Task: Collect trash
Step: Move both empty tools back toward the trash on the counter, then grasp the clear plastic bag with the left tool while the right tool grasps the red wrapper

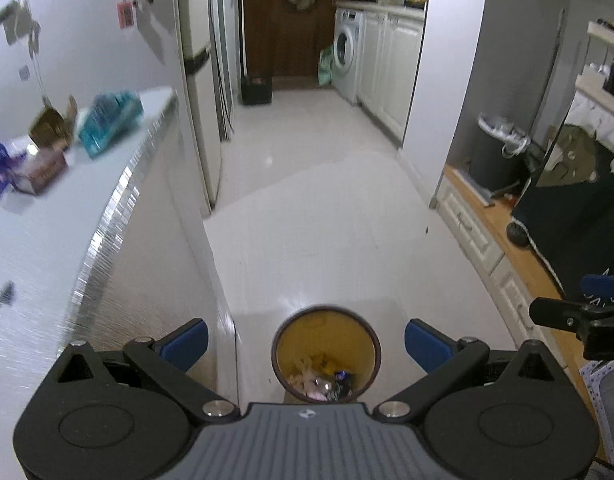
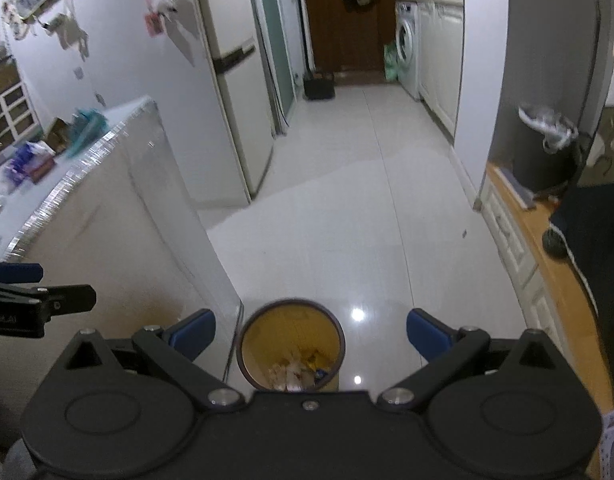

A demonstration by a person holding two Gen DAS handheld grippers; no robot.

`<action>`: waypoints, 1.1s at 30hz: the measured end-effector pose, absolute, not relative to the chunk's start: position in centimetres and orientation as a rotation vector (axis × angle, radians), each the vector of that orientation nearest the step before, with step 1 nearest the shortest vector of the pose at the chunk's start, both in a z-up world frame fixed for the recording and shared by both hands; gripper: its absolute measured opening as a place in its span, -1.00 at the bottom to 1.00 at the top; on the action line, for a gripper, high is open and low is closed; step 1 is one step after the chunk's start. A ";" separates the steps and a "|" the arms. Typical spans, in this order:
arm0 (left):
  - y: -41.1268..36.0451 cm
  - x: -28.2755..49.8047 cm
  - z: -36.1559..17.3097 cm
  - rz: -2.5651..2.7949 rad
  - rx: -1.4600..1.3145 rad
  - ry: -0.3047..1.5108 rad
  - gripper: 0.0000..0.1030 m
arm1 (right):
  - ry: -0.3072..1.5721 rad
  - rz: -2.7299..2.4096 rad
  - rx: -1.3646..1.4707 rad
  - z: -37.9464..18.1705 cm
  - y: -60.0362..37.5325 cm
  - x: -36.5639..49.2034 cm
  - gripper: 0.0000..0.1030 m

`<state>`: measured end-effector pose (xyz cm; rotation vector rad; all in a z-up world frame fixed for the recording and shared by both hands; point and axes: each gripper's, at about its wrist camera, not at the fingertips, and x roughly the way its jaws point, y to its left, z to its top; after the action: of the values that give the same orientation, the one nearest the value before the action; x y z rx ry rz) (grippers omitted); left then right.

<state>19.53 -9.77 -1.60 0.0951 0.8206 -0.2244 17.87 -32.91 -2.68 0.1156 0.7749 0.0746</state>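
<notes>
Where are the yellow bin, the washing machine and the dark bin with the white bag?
yellow bin (image 1: 285,344): left wrist view, inner wall
washing machine (image 1: 344,45): left wrist view, round door
dark bin (image 2: 541,168): right wrist view, side

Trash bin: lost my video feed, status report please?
Left tool open, empty. Right tool open, empty. Yellow trash bin below both, trash inside. White floor ahead unobstructed.

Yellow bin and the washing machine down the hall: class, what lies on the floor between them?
Nothing: in both wrist views only bare white tile floor runs from the yellow bin to the washing machine.
</notes>
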 end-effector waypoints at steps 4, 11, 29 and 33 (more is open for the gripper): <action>-9.0 17.7 1.1 -0.230 0.099 0.752 1.00 | 0.712 0.100 0.104 -0.3 -31.8 16.6 1.00; -6.4 14.7 5.2 -0.203 0.104 0.637 1.00 | 0.603 0.159 0.071 3.2 -29.2 15.0 1.00; 7.8 12.8 10.9 -0.028 0.064 0.462 1.00 | 0.419 0.340 0.071 8.4 -17.6 16.9 1.00; 11.6 14.1 10.9 0.007 0.034 0.447 1.00 | 0.433 0.340 0.060 8.1 -14.8 18.6 1.00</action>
<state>14.09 11.58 10.88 0.0340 0.4472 0.0071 18.65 -14.80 8.09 0.0602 0.4332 0.3403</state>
